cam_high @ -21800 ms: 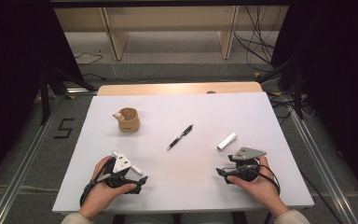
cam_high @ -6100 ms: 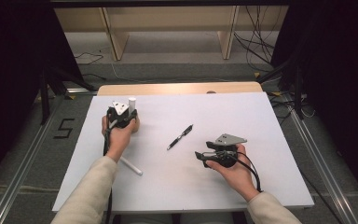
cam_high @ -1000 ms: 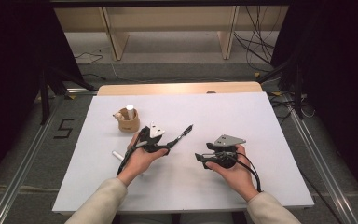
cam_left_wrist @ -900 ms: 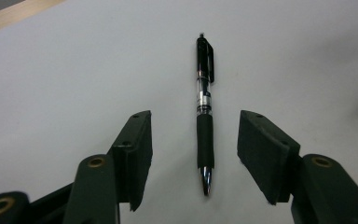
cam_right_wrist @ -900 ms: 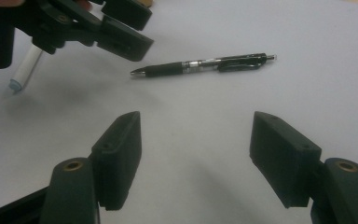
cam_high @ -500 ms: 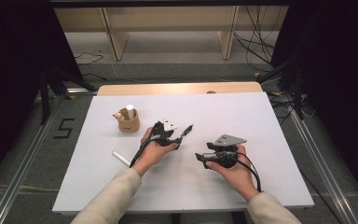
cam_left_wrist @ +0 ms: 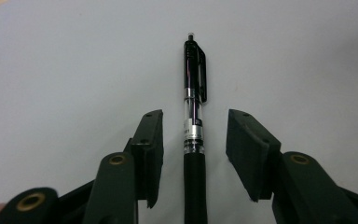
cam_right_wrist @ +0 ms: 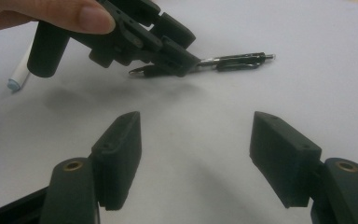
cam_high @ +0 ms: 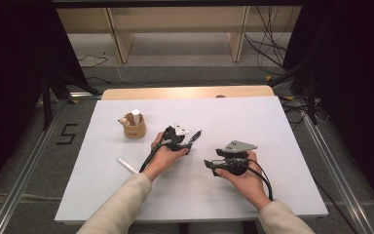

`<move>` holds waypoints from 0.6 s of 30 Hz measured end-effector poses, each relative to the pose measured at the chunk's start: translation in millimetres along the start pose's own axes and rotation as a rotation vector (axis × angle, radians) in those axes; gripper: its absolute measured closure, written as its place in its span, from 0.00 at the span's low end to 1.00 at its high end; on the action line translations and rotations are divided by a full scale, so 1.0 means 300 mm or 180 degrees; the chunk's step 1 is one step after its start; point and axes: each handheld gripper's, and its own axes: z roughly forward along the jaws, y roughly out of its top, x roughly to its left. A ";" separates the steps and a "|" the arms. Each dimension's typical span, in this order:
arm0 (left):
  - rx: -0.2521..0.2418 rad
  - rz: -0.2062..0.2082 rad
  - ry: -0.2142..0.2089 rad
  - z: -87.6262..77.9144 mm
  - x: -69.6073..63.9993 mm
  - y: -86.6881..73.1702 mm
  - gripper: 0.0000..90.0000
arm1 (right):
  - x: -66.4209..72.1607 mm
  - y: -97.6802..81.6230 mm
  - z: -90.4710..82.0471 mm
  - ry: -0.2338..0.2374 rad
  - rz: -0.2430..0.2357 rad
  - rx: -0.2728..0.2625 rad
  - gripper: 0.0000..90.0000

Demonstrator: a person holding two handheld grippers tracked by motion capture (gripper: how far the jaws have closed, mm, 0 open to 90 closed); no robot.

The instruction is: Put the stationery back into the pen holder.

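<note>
fingers of the left gripper [cam_left_wrist: 195, 154] have been closing, still apart, around the pen [cam_left_wrist: 194, 121] lying on the table.

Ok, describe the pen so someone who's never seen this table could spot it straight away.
On the white table, look just right of the small tan cup, at the left gripper. The pen lies flat between its open jaws. It is black with a clear barrel and clip, unlike the white sticks nearby.
</note>
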 end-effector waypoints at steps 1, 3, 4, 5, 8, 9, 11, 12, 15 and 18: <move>0.0008 0.0002 0.0000 0.003 0.000 0.001 0.64 | 0.000 0.000 0.000 -0.0002 0.0000 0.0000 0.39; 0.0018 0.0005 -0.0015 0.010 -0.002 0.002 0.65 | -0.001 0.000 0.000 0.0001 -0.0003 -0.0004 0.39; 0.0038 0.0006 -0.0014 0.012 -0.002 0.004 0.66 | 0.000 0.000 -0.001 0.0000 0.0008 0.0005 0.39; 0.0035 -0.0001 -0.0017 0.015 -0.002 0.005 0.66 | -0.001 0.000 -0.001 0.0001 0.0002 0.0002 0.39; 0.0043 -0.0025 -0.0022 0.023 -0.001 0.007 0.68 | -0.001 0.000 -0.001 0.0001 0.0012 -0.0006 0.39; 0.0054 -0.0030 -0.0026 0.026 0.000 0.007 0.69 | -0.001 0.001 -0.001 -0.0001 0.0010 -0.0004 0.39; 0.0072 -0.0056 -0.0037 0.031 0.002 0.007 0.70 | -0.001 0.001 -0.001 -0.0003 0.0009 -0.0005 0.39; 0.0083 -0.0079 -0.0059 0.032 0.004 0.007 0.70 | -0.001 0.001 -0.001 -0.0002 0.0009 -0.0005 0.39; 0.0091 -0.0135 -0.0098 0.033 0.010 0.007 0.71 | -0.001 0.000 -0.001 0.0001 0.0017 -0.0004 0.39; 0.0116 -0.0139 -0.0124 0.034 0.015 0.010 0.72 | -0.001 0.000 0.000 0.0000 0.0010 -0.0005 0.39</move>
